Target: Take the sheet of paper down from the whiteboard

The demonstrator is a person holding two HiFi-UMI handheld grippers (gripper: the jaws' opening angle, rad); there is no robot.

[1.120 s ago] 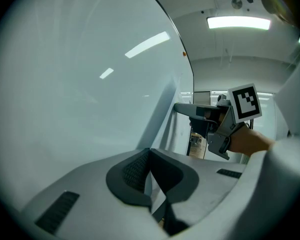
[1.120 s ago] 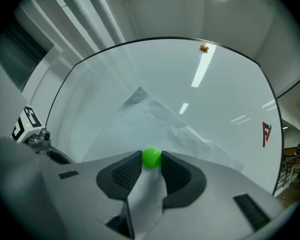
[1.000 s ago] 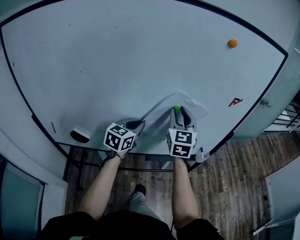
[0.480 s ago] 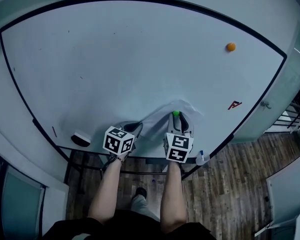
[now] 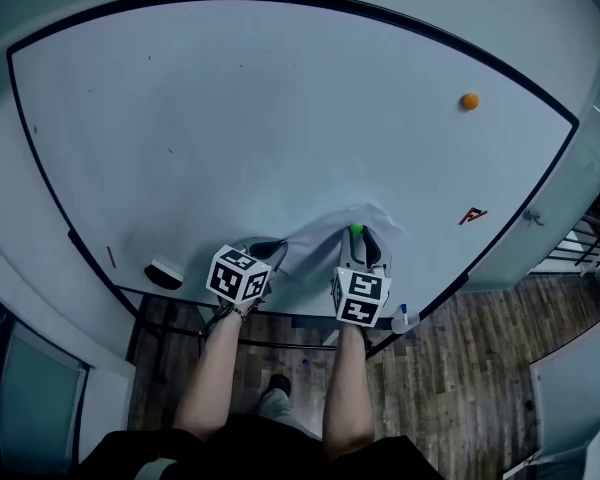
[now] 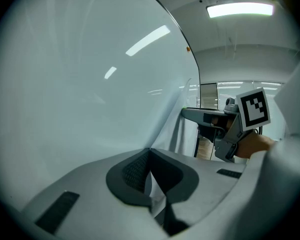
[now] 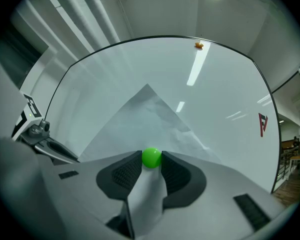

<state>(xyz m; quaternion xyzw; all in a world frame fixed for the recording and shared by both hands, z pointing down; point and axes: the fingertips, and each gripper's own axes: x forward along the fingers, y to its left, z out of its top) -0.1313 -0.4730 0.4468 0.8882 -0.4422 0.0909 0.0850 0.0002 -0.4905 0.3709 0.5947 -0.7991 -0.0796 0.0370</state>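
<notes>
The white sheet of paper (image 5: pixel 320 246) lies against the whiteboard (image 5: pixel 240 118), low and near the middle, bulging off it. A green ball magnet (image 5: pixel 356 230) sits on the sheet's upper part. My right gripper (image 5: pixel 356 238) has its pads against both sides of the green magnet (image 7: pixel 151 157), with the sheet (image 7: pixel 145 114) behind it. My left gripper (image 5: pixel 277 250) is shut on the sheet's left edge; a strip of paper (image 6: pixel 172 129) runs out from between its closed pads (image 6: pixel 135 169). The right gripper (image 6: pixel 210 116) shows at the right of the left gripper view.
An orange magnet (image 5: pixel 469 100) and a red mark (image 5: pixel 471 215) sit on the board's right side. A board eraser (image 5: pixel 164 272) rests on the tray at lower left and a small white bottle with a blue cap (image 5: pixel 403 316) at lower right. Wooden floor lies below.
Nothing has visibly changed beyond a small shift of the head view; both grippers keep their places and holds.
</notes>
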